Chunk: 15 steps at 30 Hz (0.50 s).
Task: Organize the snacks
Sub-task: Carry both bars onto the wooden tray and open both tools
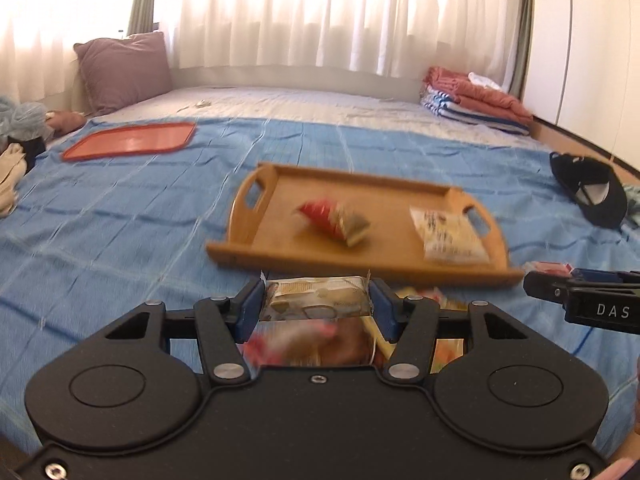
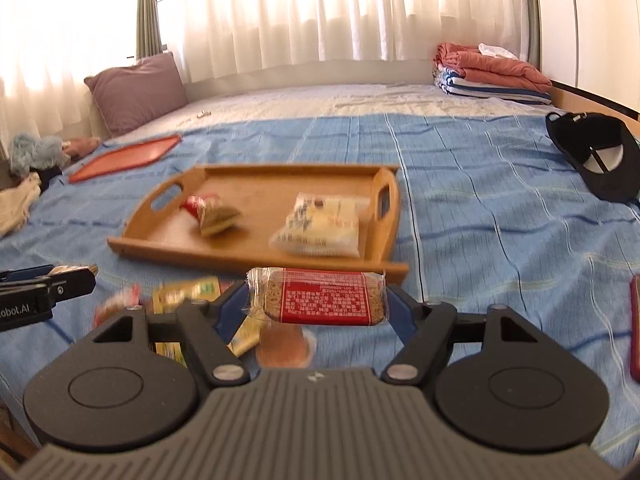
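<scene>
My left gripper (image 1: 316, 300) is shut on a small beige-wrapped snack (image 1: 316, 294), lifted off the blue bedspread just in front of the wooden tray (image 1: 264, 240). My right gripper (image 2: 316, 300) is shut on a clear packet with a brown bar and red label (image 2: 320, 298), also held above the bed short of the wooden tray (image 2: 256, 192). On the tray lie a red snack packet (image 1: 334, 222) (image 2: 210, 212) and a white packet (image 1: 450, 234) (image 2: 320, 226). Several loose snacks (image 2: 188, 294) lie blurred on the bedspread under the grippers.
An orange lid-like tray (image 1: 130, 142) lies far left on the bed. A black cap (image 2: 596, 156) sits at the right. Folded towels (image 1: 476, 98) and a purple pillow (image 1: 124, 68) are at the back by the curtains. A red object (image 2: 635, 332) lies at the right edge.
</scene>
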Each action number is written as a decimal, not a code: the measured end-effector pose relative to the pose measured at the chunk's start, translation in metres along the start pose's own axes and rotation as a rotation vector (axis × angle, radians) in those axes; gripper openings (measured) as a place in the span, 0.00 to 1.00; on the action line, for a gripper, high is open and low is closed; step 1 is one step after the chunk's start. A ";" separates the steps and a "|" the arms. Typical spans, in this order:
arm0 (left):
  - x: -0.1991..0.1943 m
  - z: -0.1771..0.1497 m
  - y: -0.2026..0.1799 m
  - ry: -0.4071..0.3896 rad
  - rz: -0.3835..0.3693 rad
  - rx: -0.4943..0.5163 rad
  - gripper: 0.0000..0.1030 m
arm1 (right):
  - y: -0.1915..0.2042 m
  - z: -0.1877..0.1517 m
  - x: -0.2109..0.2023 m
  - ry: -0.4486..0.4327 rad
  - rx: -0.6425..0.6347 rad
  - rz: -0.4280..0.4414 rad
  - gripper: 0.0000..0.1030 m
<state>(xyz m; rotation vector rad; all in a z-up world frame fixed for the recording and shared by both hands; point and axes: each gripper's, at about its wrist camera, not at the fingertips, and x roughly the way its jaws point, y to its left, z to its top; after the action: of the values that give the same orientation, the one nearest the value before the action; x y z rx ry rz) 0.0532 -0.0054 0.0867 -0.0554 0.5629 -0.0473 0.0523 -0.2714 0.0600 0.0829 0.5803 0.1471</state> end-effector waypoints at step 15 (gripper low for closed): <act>0.080 0.114 0.002 0.049 -0.071 -0.005 0.53 | -0.012 0.099 0.057 0.038 0.017 0.050 0.71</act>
<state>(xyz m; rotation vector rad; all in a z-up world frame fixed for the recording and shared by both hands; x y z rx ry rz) 0.1812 -0.0033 0.1402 -0.0794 0.6105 -0.1161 0.1555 -0.2772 0.1107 0.1115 0.6178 0.1928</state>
